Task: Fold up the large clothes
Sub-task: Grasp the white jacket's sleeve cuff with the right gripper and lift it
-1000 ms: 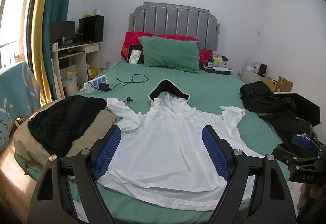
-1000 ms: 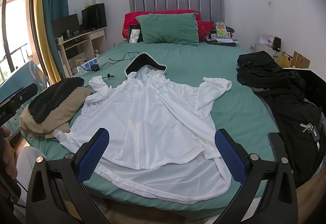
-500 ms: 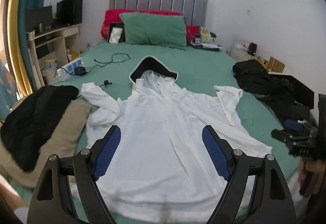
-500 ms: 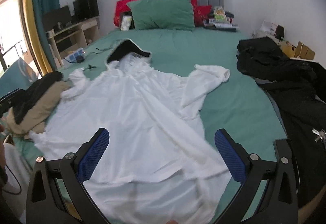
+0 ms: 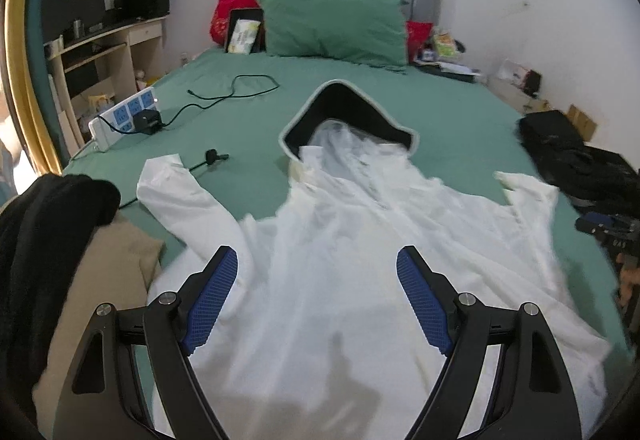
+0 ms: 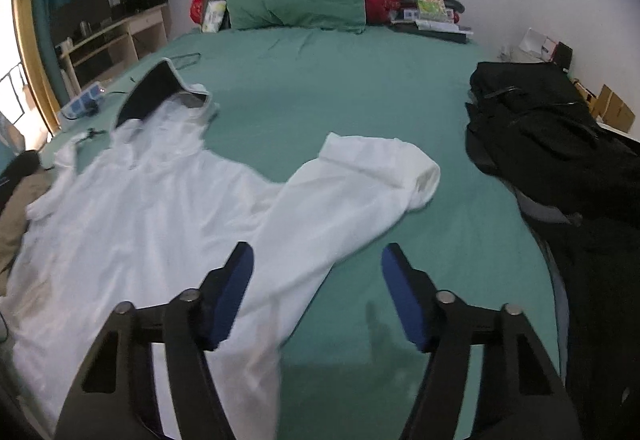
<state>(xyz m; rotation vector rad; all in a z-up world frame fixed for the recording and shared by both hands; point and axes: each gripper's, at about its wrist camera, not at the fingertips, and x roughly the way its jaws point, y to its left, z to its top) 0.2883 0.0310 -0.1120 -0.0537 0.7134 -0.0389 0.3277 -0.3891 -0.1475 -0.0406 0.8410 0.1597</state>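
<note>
White thin hooded jacket [image 5: 360, 260] lies spread flat on my green-sheeted bed [image 6: 340, 88], hood toward the green pillow [image 5: 332, 24] | my left gripper [image 5: 318, 296] gapes wide above the jacket's body, gripping nothing | my right gripper [image 6: 318, 292] has just been narrowing, nothing between its blue pads, over the jacket's sleeve edge

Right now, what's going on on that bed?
A person with a hand-held gripper in each hand is starting to fold a white hooded jacket spread flat on the green bed. The left hand-held gripper hangs open over the jacket's body. The right hand-held gripper has just been closing, nothing between its jaws, beside the jacket's sleeve. Nothing is gripped or folded yet.
</note>
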